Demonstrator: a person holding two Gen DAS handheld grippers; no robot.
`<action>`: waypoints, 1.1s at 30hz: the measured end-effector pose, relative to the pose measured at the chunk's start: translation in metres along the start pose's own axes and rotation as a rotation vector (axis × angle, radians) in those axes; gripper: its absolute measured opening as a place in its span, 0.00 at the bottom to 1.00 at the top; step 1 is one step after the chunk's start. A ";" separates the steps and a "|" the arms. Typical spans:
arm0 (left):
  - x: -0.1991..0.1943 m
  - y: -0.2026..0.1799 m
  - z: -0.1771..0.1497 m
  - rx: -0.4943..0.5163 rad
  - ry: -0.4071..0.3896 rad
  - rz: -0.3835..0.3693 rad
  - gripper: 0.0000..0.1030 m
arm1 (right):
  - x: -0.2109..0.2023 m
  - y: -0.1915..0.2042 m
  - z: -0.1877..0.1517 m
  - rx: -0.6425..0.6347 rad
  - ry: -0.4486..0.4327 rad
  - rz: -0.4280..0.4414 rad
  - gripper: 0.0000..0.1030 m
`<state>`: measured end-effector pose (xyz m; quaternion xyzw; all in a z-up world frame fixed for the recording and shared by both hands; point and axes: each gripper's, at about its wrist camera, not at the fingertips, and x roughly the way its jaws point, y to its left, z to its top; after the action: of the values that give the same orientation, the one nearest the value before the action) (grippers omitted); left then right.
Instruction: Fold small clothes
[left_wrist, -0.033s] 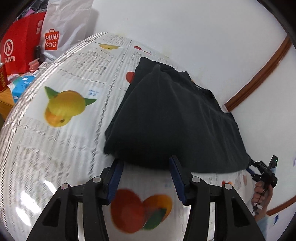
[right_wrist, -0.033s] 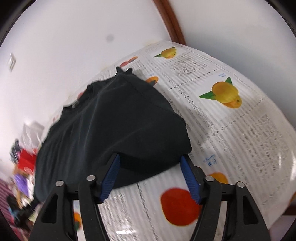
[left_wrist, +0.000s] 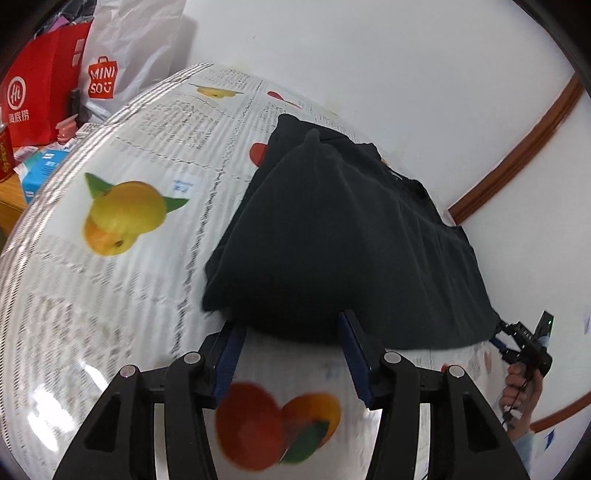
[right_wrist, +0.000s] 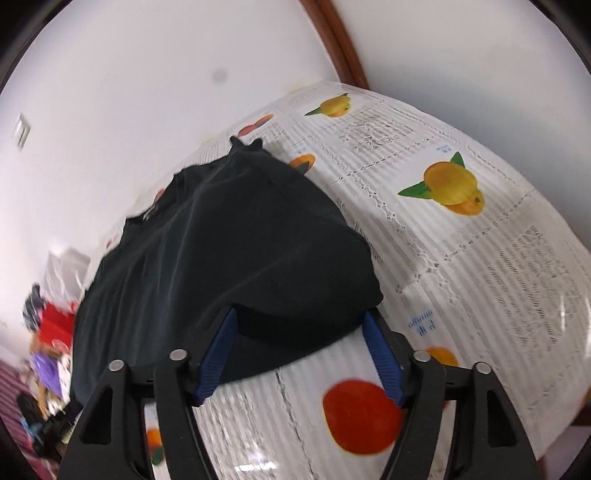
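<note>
Shopping bags (left_wrist: 55, 92) crowd the far left of the room, beyond the edge of a bench (left_wrist: 110, 314) spread with a fruit-printed, newspaper-pattern cloth. Toward the middle lies the task's thing, a small black garment (left_wrist: 332, 240), spread on the cloth with its near hem facing the two handheld tools and its far end close to the white wall (left_wrist: 369, 74).

At the garment's near left corner, the left tongs (left_wrist: 291, 332) stand open, blue pads either side of the hem and nothing pinched between them. At the near right corner, the right tongs (right_wrist: 299, 328) are likewise open, straddling the hem where a lip of cloth is raised off the bench; the fabric sits between the pads but is not clamped. In the left tool's view the right tool and the hand holding it (left_wrist: 521, 384) appear small at the far right.

The risk from here looks plain. If either pair closes too shallow, it may catch only the top layer, or only a sliver of hem, and the cloth could slip free as it is lifted. Should one side grip and the other miss, the garment would likely skew and fold crooked. Pressing too low could also snag the printed covering and drag it along with the garment.
</note>
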<state>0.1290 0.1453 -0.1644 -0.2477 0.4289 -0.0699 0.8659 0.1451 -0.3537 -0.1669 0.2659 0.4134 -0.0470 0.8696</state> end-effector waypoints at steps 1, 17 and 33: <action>0.002 -0.002 0.001 -0.005 -0.004 0.000 0.49 | 0.003 0.000 0.002 0.004 0.001 -0.005 0.72; 0.047 -0.073 0.009 0.118 0.024 0.002 0.24 | -0.011 -0.039 0.039 -0.042 -0.103 -0.063 0.24; 0.026 -0.056 0.003 0.167 0.028 0.036 0.23 | -0.060 0.019 0.023 -0.258 -0.208 -0.393 0.41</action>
<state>0.1529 0.0896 -0.1538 -0.1658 0.4381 -0.0933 0.8785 0.1275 -0.3572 -0.1019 0.0610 0.3680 -0.1890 0.9083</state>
